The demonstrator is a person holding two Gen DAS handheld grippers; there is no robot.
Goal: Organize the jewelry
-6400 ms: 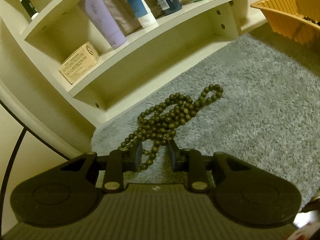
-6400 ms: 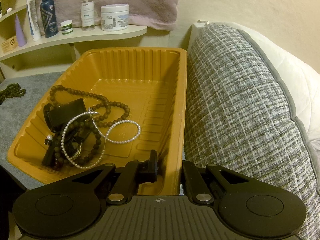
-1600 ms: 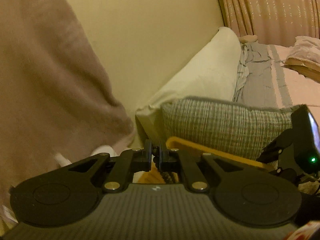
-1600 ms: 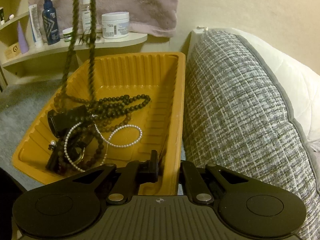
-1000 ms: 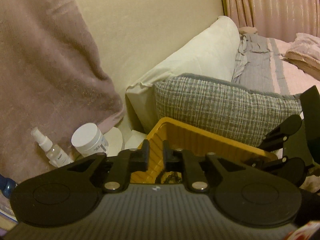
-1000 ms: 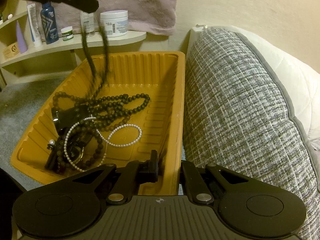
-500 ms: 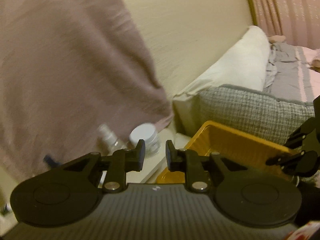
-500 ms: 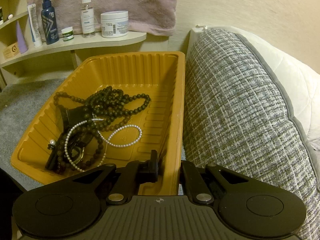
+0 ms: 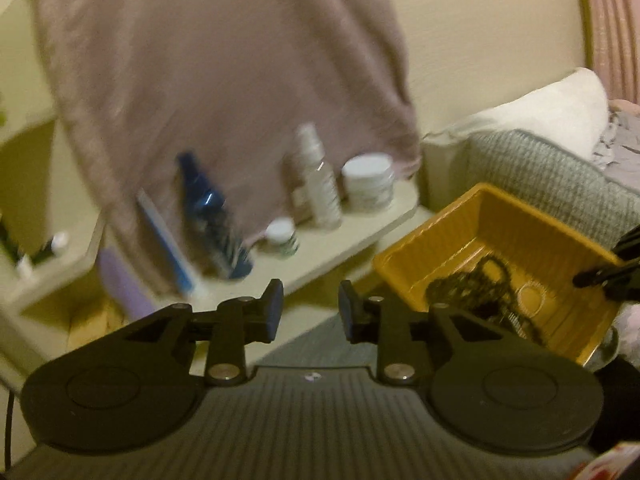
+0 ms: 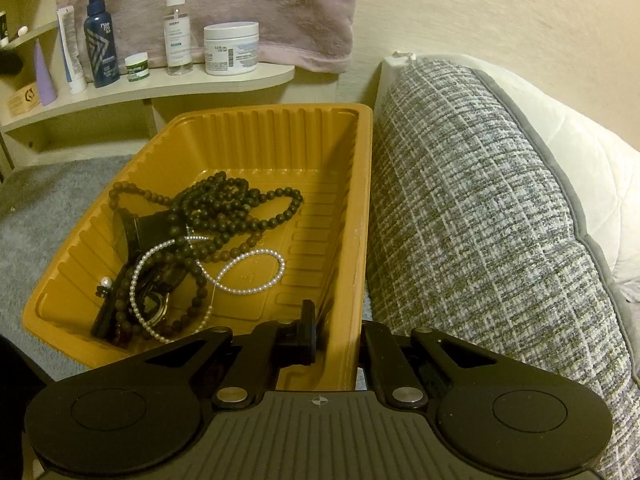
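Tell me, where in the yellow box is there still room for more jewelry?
The tray floor is bare along the cushion side and toward the far wall. The left near corner is crowded: dark beads, pearl strand and a black piece piled together.

Left wrist view faces shelf [image 9: 360,236], right wrist view close above tray [image 10: 256,120], both share tray.

Setting: a home bedroom. A grey woven cushion [image 10: 480,216] leans on a white pillow [image 10: 580,136] against a cream wall; rumpled bedding [image 9: 624,136] and a pink curtain [image 9: 612,20] show at the far right of the left wrist view (blurred). A cream corner shelf [image 10: 168,84] carries toiletries: a spray bottle [image 10: 177,24], a white jar [image 10: 231,49], a dark blue bottle [image 10: 100,40]. A mauve towel [image 10: 240,0] hangs behind. A grey carpet [image 10: 44,216] covers the floor.
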